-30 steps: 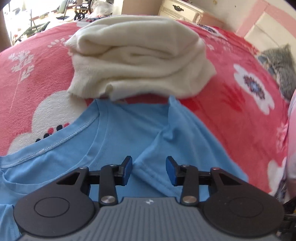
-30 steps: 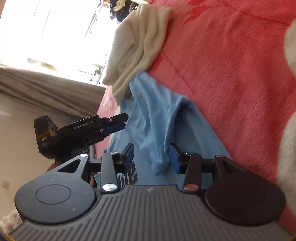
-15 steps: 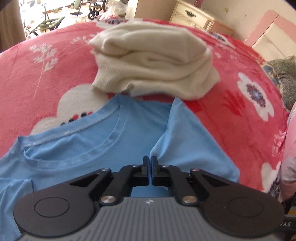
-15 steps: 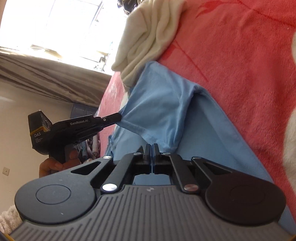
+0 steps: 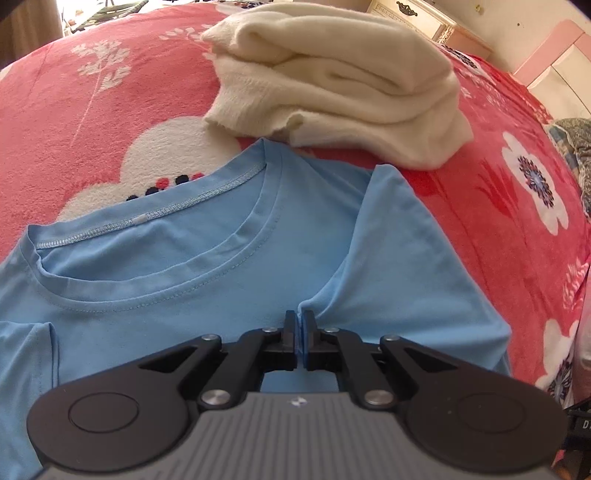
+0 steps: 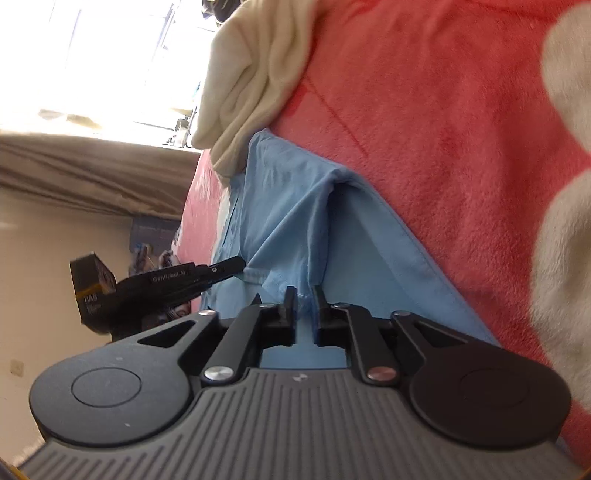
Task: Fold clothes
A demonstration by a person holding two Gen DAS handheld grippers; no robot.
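A light blue t-shirt [image 5: 192, 273] lies on the red floral blanket [image 5: 85, 110], neckline toward the far side. Its right sleeve and side [image 5: 399, 258] are folded in over the body. My left gripper [image 5: 299, 323] is shut on the edge of that folded flap. In the right wrist view the shirt [image 6: 295, 221] is lifted into a ridge. My right gripper [image 6: 303, 299] is closed on a pinch of its hem, with a small gap between the jaws. The left gripper also shows in the right wrist view [image 6: 225, 266], holding the same flap further along.
A folded cream garment [image 5: 332, 81] lies just beyond the shirt's collar, also seen in the right wrist view [image 6: 251, 85]. A cream dresser [image 5: 424, 18] and pink furniture [image 5: 554, 55] stand behind the bed. A bright window [image 6: 110, 55] and curtain lie past the bed's far edge.
Both grippers were open over the shirt a second ago and closed on the cloth. Since then they have drawn the sleeve flap inward over the body; the right jaws have parted slightly.
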